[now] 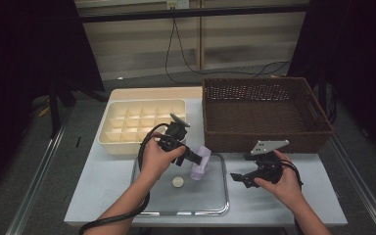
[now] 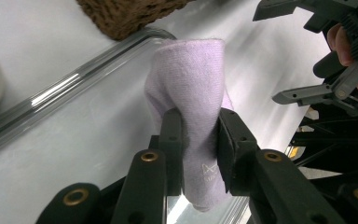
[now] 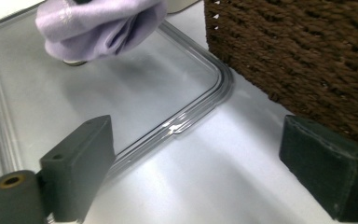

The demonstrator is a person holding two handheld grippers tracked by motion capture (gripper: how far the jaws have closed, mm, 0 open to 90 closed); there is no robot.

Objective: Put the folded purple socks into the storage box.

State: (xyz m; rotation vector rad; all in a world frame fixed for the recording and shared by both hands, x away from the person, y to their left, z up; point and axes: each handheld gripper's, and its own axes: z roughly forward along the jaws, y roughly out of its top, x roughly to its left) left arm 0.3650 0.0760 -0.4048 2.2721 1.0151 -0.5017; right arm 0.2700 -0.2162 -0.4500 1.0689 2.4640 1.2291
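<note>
Sock pinched in our left tongs, hanging over glass tray, long axis toward wicker basket | right tongs wide apart, empty, just beside | left hand nearer

Basket right of organizer (tray before both).

the left gripper pinches a folded lilac cloth above a clear tray, with the other gripper at right.
</note>
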